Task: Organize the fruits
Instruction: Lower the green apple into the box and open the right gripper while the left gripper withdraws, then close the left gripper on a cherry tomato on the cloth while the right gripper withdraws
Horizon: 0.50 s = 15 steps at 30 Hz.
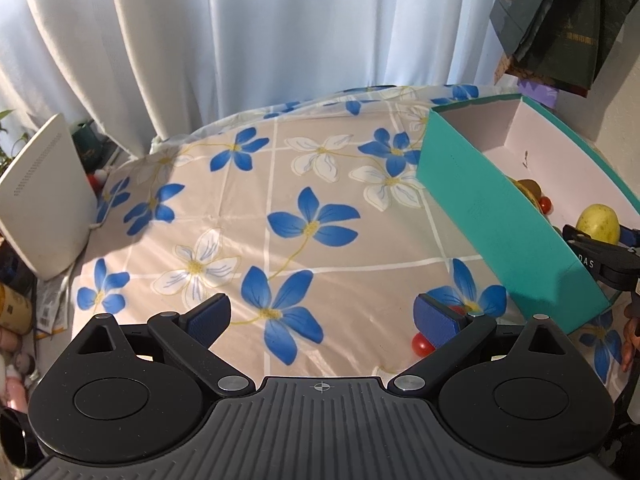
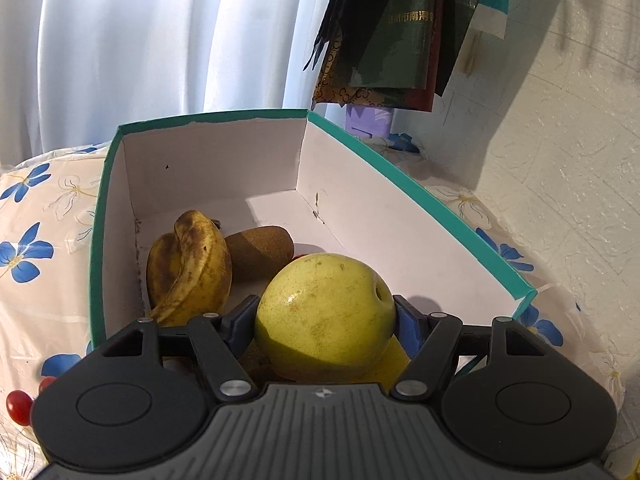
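Pear (image 2: 325, 316): yellow-green, clamped between the pads of the right gripper (image 2: 326, 320), held above the near end of the teal box (image 2: 420, 184). Presumably positioned there so it can be set down in the free white floor beside the fruit already inside. In the box: spotted bananas (image 2: 188, 268) against the left wall, a kiwi (image 2: 260, 252) touching them, something small and red behind the pear.

Left gripper (image 1: 322, 316): jaws spread wide, nothing between them, hovering over the tablecloth (image 1: 224, 208). Two cherry tomatoes (image 1: 422, 345) lie just beside its right finger, outside the box; likely the next pick.

Surface: table with beige cloth printed in blue and white flowers, sunlit in patches. Room: pale curtain (image 1: 240, 40) behind, dark bags (image 2: 392, 28) hanging on a textured white wall, a white device (image 1: 44, 196) at the table's left edge.
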Each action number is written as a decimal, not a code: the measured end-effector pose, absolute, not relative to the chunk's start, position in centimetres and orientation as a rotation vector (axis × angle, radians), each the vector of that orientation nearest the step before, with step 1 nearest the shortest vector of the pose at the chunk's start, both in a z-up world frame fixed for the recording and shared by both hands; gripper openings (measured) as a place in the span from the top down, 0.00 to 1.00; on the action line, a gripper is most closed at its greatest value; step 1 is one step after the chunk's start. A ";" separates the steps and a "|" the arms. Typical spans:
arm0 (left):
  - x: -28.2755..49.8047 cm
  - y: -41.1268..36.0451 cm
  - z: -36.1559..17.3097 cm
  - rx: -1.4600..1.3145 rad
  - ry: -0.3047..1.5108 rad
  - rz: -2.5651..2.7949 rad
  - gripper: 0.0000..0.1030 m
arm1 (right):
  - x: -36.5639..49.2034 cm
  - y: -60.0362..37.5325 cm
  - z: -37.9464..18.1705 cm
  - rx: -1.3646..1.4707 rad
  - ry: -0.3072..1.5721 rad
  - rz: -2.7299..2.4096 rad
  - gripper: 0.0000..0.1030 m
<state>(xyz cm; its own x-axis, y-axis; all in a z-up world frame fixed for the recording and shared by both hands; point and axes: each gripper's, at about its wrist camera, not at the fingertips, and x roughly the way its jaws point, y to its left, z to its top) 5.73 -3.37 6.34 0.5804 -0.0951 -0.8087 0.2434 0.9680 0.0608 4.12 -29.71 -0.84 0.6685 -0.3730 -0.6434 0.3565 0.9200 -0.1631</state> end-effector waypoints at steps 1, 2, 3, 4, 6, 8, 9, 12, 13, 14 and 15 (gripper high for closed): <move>5.6 -3.7 6.2 0.181 0.937 -0.203 0.02 | 4.1 -29.7 -0.8 -0.027 0.732 -0.411 0.32; 5.5 -4.0 6.0 0.188 0.941 -0.207 0.02 | 4.2 -29.7 -0.8 -0.029 0.733 -0.411 0.32; 5.4 -4.4 5.9 0.195 0.945 -0.213 0.02 | 4.2 -29.7 -0.8 -0.029 0.730 -0.410 0.32; 5.3 -4.7 5.7 0.202 0.948 -0.218 0.02 | 4.2 -29.7 -0.8 -0.030 0.727 -0.408 0.32; 5.0 -5.2 5.5 0.215 0.951 -0.231 0.02 | 4.3 -29.7 -0.8 -0.033 0.732 -0.410 0.32; 4.8 -5.6 5.4 0.229 0.953 -0.251 0.02 | 4.3 -29.7 -0.8 -0.034 0.730 -0.412 0.31; 4.8 -5.8 5.3 0.236 0.957 -0.260 0.02 | 4.4 -29.7 -0.9 -0.035 0.733 -0.412 0.30; 4.9 -5.9 5.2 0.242 0.952 -0.290 0.02 | 4.6 -29.6 -0.9 -0.038 0.745 -0.416 0.29; 5.1 -5.9 5.1 0.243 0.951 -0.299 0.02 | 4.7 -29.6 -0.9 -0.039 0.748 -0.417 0.29; 5.3 -5.9 5.0 0.244 0.952 -0.307 0.02 | 4.7 -29.6 -0.9 -0.040 0.752 -0.422 0.29; 5.5 -5.9 4.9 0.244 0.956 -0.312 0.02 | 4.7 -29.6 -0.9 -0.042 0.756 -0.425 0.29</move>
<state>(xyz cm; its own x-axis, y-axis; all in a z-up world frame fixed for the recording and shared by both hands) 5.50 -5.90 4.87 0.5383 -0.1523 -0.8289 0.3655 0.9284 0.0668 4.74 -29.58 -0.94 0.6469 -0.3883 -0.6563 0.3586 0.9144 -0.1876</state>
